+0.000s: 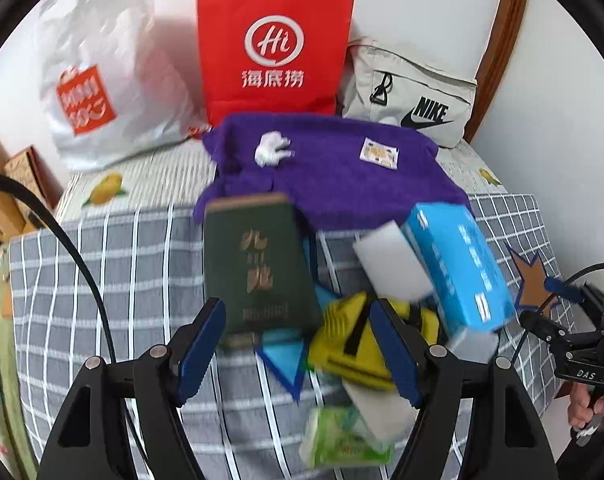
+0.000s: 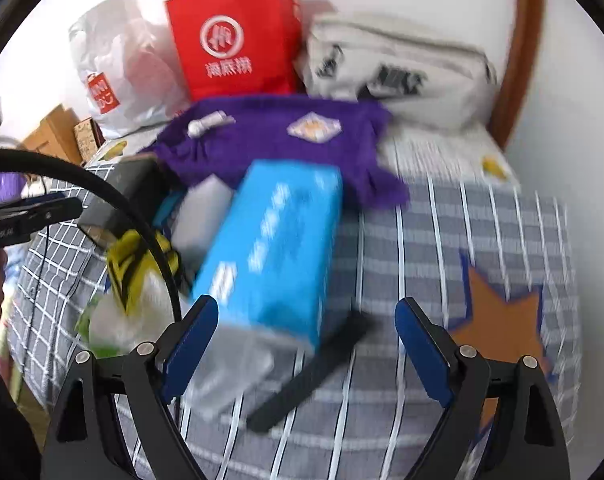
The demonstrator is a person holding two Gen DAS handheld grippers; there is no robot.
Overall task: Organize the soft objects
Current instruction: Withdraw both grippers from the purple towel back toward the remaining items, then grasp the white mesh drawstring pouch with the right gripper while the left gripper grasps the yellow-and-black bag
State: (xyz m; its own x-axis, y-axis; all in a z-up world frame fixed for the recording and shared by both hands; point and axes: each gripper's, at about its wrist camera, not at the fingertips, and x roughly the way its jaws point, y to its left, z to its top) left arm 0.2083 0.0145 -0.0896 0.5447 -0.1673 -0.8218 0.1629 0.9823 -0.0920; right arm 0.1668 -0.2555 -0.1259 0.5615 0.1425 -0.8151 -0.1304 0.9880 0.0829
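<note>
On the bed (image 1: pixel 102 264), spread with a grey checked cover, a heap of things lies in front of a purple towel (image 1: pixel 334 168). A crumpled white wad (image 1: pixel 272 148) and a small card (image 1: pixel 379 153) sit on the towel. Against the wall behind it stand a white plastic bag (image 1: pixel 102 80), a red paper bag (image 1: pixel 274 48) and a grey pouch (image 1: pixel 414 96).

The left gripper (image 1: pixel 298 344) hangs over the heap with its jaws wide and nothing pressed between them. A green book (image 1: pixel 258 264) lies just ahead of its left jaw, a yellow cloth (image 1: pixel 346 340) beneath the right one, and a green packet (image 1: pixel 342 436) nearer the camera. A white sponge (image 1: pixel 390 264) leans against a blue box (image 1: pixel 458 268).

The right gripper (image 2: pixel 306 344) has its jaws wide as well, gripping nothing; the near end of the blue box (image 2: pixel 274 248) and a black strap (image 2: pixel 314 372) lie between them. A brown star patch (image 2: pixel 498 320) shows on the cover to the right. The picture there is blurred.
</note>
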